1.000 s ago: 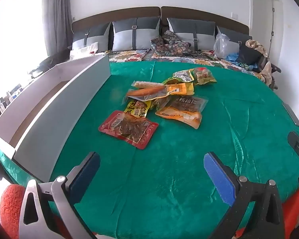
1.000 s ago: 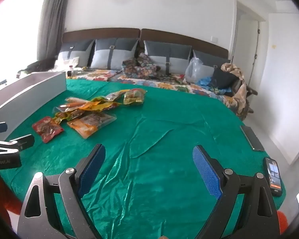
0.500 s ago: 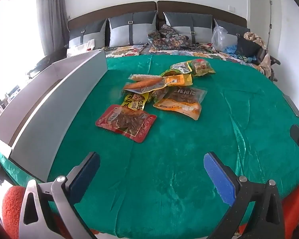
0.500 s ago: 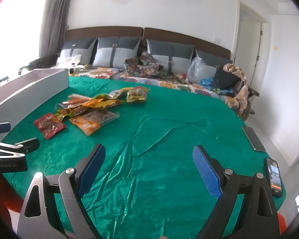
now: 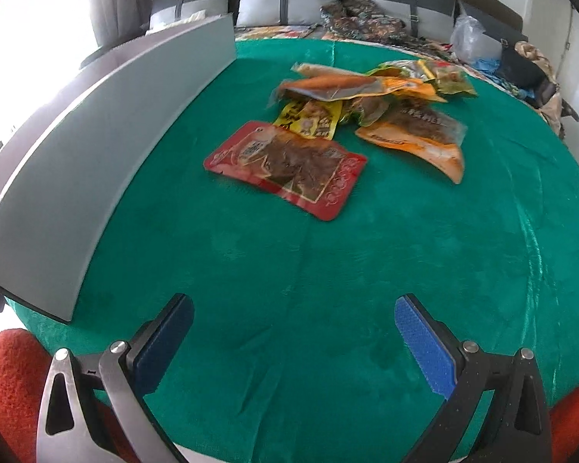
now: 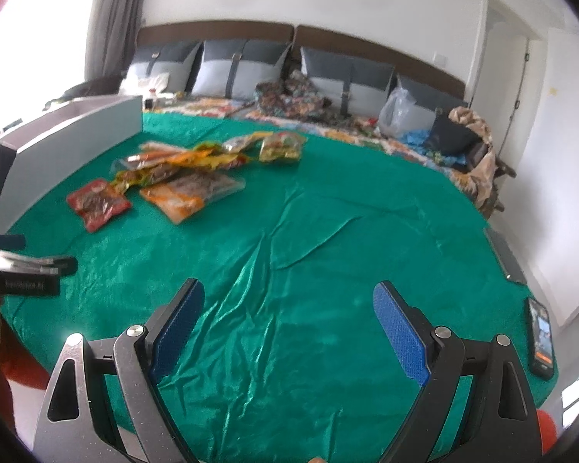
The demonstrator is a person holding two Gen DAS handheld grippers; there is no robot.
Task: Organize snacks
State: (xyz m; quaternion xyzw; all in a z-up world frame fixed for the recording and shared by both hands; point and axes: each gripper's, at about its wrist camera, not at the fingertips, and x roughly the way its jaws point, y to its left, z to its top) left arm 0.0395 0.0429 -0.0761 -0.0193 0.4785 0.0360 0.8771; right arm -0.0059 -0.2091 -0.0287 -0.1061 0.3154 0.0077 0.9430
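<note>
A pile of snack packets lies on the green cloth. Nearest is a red packet, also in the right wrist view. Behind it lie a yellow packet, an orange packet and several more. A long grey box stands at the left, also in the right wrist view. My left gripper is open and empty, above the cloth short of the red packet. My right gripper is open and empty over bare cloth, right of the pile.
A phone lies at the right edge of the cloth, with a dark flat item beyond it. A sofa with grey cushions, a plastic bag and clothes stands behind the table.
My left gripper has moved forward and tilted down toward the pile; the red packet looms larger. My right gripper has shifted only slightly. Both stay open.
</note>
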